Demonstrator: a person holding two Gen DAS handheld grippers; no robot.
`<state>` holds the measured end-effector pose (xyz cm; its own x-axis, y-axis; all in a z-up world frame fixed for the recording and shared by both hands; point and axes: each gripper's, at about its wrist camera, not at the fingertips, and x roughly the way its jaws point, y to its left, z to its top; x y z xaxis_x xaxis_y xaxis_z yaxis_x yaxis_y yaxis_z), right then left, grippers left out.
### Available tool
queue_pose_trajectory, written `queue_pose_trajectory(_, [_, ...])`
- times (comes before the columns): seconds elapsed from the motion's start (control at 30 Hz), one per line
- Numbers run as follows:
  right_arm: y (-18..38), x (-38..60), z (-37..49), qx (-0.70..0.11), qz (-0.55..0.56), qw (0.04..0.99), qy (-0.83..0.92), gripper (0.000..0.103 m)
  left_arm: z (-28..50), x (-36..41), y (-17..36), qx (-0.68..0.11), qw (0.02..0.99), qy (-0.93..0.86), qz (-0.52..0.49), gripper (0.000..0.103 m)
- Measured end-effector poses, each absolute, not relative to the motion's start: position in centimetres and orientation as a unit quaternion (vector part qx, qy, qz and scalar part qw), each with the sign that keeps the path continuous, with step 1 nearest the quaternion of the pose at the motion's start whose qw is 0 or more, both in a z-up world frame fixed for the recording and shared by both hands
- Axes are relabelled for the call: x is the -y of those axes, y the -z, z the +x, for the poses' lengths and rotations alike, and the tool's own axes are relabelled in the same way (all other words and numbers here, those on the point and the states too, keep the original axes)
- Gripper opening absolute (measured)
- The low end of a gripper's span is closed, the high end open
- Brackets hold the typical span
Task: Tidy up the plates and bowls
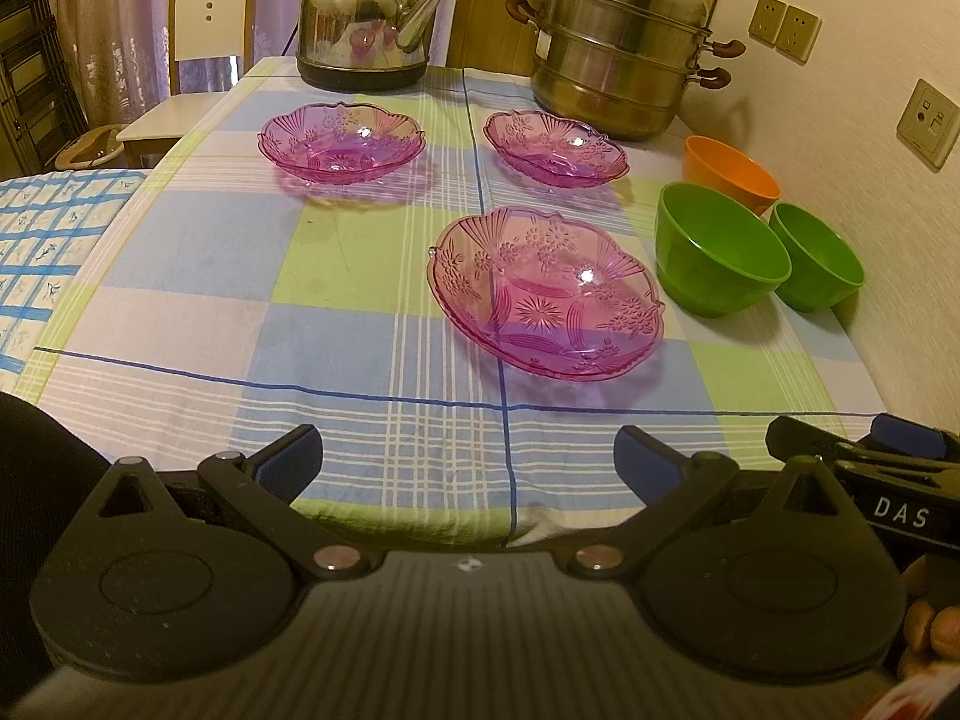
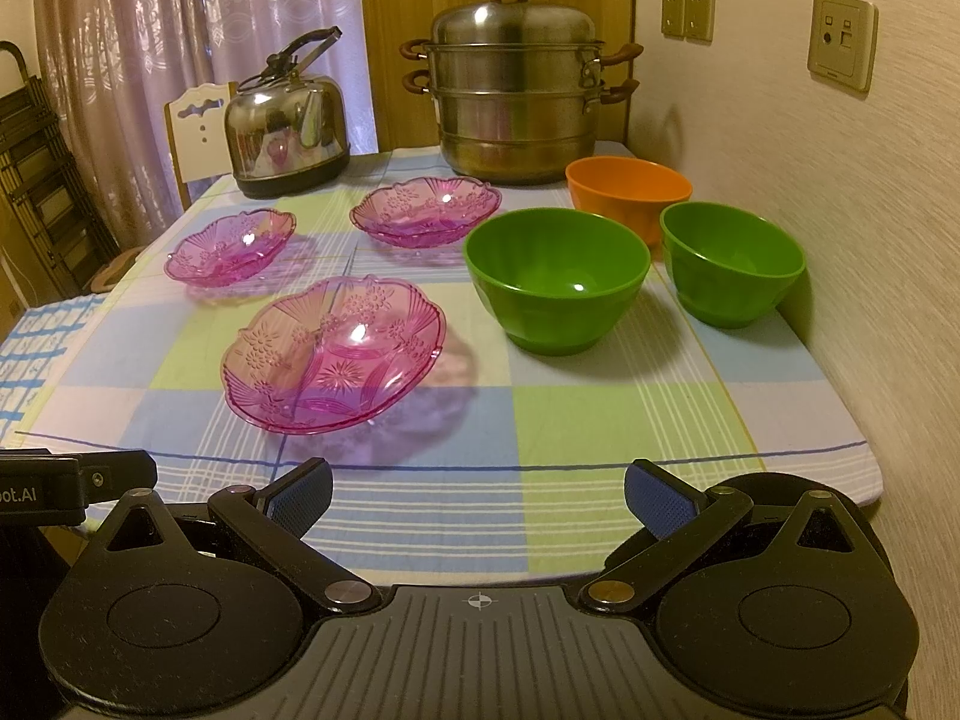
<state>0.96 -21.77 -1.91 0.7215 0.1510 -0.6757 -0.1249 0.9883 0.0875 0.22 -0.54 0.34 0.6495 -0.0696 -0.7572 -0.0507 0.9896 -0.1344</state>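
Checked cloth covers bench [image 2: 600,420]; kettle [image 2: 287,138], steamer pot [image 2: 516,114] at far edge. Three pink plates [image 2: 333,354] upright mid-bench; bowls [image 2: 558,288] beside wall. Left claw [image 1: 468,459], right claw [image 2: 478,495] spread apart, empty, at near edge.

on the worktop [image 2: 600,420] stand three pink glass plates: a near one [image 2: 333,354], a far left one [image 2: 231,247] and a far right one [image 2: 426,210]. there are three bowls, two green and one orange: the larger green bowl [image 2: 558,279], the smaller green bowl [image 2: 731,261] and the orange bowl [image 2: 629,191]. one steel kettle [image 2: 287,138] and one tiered steel steamer pot [image 2: 516,96] stand at the back. one wooden chair [image 2: 195,138] is beside the worktop. three wall plates show: two sockets [image 2: 687,12] and one larger plate [image 2: 841,41].
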Motion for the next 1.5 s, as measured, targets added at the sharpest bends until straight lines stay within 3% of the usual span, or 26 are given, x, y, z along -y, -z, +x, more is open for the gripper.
queue_pose_trajectory(0.9, [1.6, 21.7, 1.1, -0.356, 0.023, 0.931, -0.075, 0.103, 0.8, -0.3, -2.1, -0.395, 0.913, 0.017, -0.102, 0.103])
queue_pose_trajectory(1.5, [-3.6, 22.6, 8.6, -0.317, 0.092, 0.939, -0.097, 0.103, 10.9, -3.2, -7.9, -0.318, 0.936, 0.054, -0.141, 0.103])
